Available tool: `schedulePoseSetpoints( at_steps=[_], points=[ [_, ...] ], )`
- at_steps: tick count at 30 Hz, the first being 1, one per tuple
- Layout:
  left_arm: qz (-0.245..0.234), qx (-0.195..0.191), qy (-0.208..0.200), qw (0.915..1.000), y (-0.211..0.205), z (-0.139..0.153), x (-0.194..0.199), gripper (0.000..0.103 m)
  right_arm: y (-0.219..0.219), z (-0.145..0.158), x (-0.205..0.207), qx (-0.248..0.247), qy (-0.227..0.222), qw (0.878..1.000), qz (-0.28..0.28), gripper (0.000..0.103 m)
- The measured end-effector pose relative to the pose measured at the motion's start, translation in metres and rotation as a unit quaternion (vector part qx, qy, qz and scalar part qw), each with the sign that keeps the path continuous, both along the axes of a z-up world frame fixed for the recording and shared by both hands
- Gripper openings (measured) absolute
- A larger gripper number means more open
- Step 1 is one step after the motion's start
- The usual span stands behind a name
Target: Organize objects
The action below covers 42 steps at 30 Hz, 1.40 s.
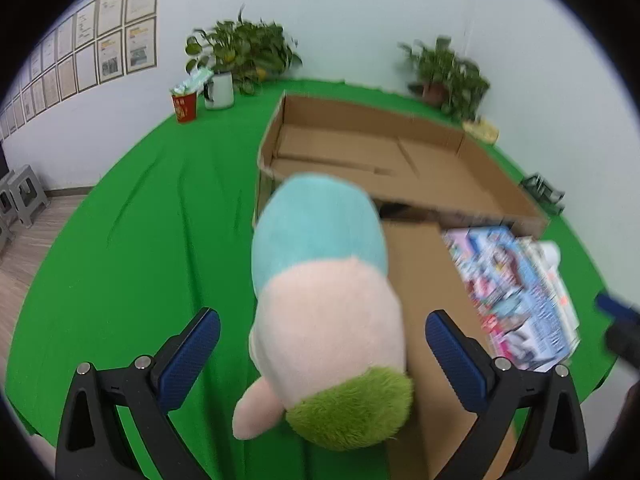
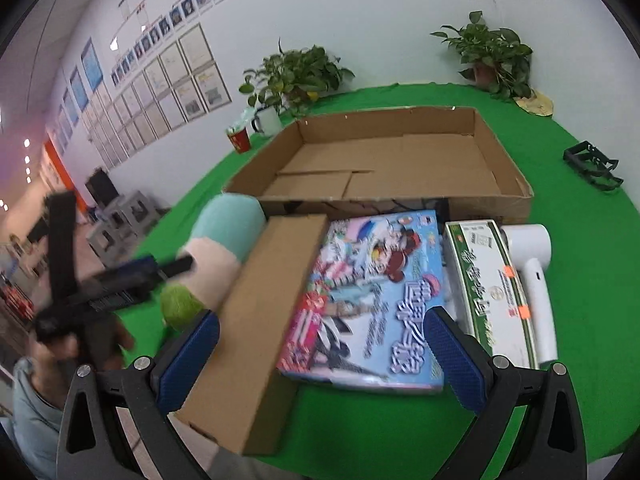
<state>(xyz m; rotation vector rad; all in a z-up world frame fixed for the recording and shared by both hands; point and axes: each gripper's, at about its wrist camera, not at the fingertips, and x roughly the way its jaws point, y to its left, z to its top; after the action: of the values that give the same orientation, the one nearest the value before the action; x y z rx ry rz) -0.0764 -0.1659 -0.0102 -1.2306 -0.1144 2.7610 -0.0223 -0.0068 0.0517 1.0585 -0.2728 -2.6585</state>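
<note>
A plush toy (image 1: 324,296), blue, pale pink and green, lies on the green cloth between the open fingers of my left gripper (image 1: 322,350); the pads are apart from it. The toy also shows in the right wrist view (image 2: 216,252), next to a long brown carton (image 2: 256,320). My right gripper (image 2: 322,350) is open above the carton and a colourful game box (image 2: 368,296). Beside these lie a green-and-white box (image 2: 492,288) and a white hair dryer (image 2: 532,276). A large open cardboard tray (image 2: 516,184) stands behind them, empty.
Two potted plants (image 2: 296,76) (image 2: 492,52), a white mug (image 2: 266,120) and a red cup (image 2: 240,140) stand at the table's far edge. A black folded frame (image 2: 592,164) lies at the right. Grey stools (image 2: 124,212) stand on the floor at the left.
</note>
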Motion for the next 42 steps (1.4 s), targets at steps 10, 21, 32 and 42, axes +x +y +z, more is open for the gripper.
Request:
schedulePoseSetpoints(
  at_steps=[10, 21, 32, 42],
  points=[
    [-0.025, 0.032, -0.060, 0.9973, -0.016, -0.026, 0.006, 0.075, -0.030, 0.023, -0.021, 0.032, 0.069, 0.997, 0.014, 0.103],
    [-0.003, 0.025, -0.062, 0.9977, -0.050, -0.013, 0.052, 0.070, -0.106, 0.024, -0.101, -0.056, -0.022, 0.991, 0.116, 0.102],
    [0.003, 0.024, -0.067, 0.9974, -0.064, -0.016, 0.066, 0.070, -0.204, -0.052, -0.118, -0.064, -0.165, 0.963, 0.204, 0.076],
    [-0.004, 0.002, -0.051, 0.9987, -0.059, -0.013, 0.060, 0.066, -0.209, -0.070, -0.117, -0.085, -0.184, 0.958, 0.204, 0.070]
  ],
)
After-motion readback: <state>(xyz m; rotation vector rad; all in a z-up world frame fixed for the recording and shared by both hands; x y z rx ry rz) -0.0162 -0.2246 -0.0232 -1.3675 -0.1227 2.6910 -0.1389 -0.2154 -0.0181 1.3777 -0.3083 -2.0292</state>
